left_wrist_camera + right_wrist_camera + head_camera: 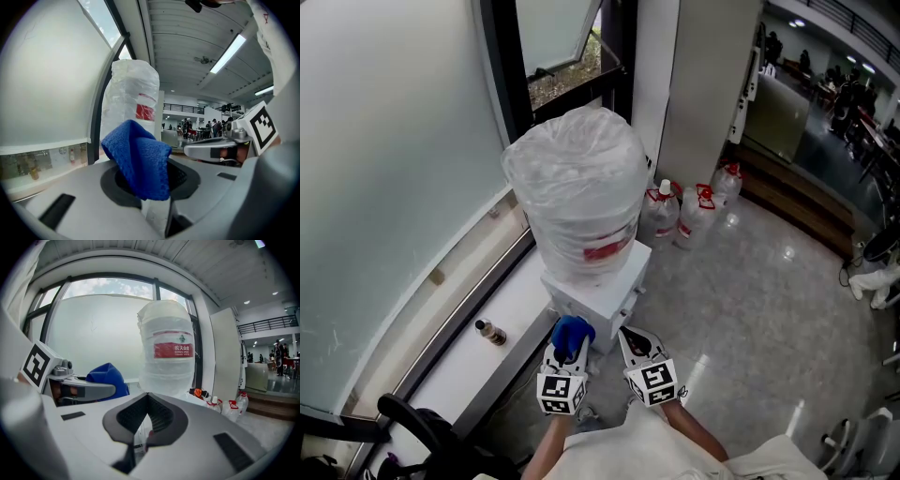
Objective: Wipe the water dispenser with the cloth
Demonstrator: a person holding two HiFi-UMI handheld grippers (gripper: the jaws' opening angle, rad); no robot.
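The blue cloth (138,157) is pinched in the left gripper (569,349), just in front of the water dispenser (598,286). The right gripper (630,339), also near the dispenser, is closed on nothing. The cloth is judged soft, light and floppy, best gripped by a bunched fold.

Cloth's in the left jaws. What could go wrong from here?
The blue cloth is pinched at one end in the left gripper's jaws, the rest loose; rubbing may pull it out.
The wrapped water bottle sits tall on the water dispenser; hard pushes might rock it.
The right gripper, shut and empty, is close alongside; they may bump.
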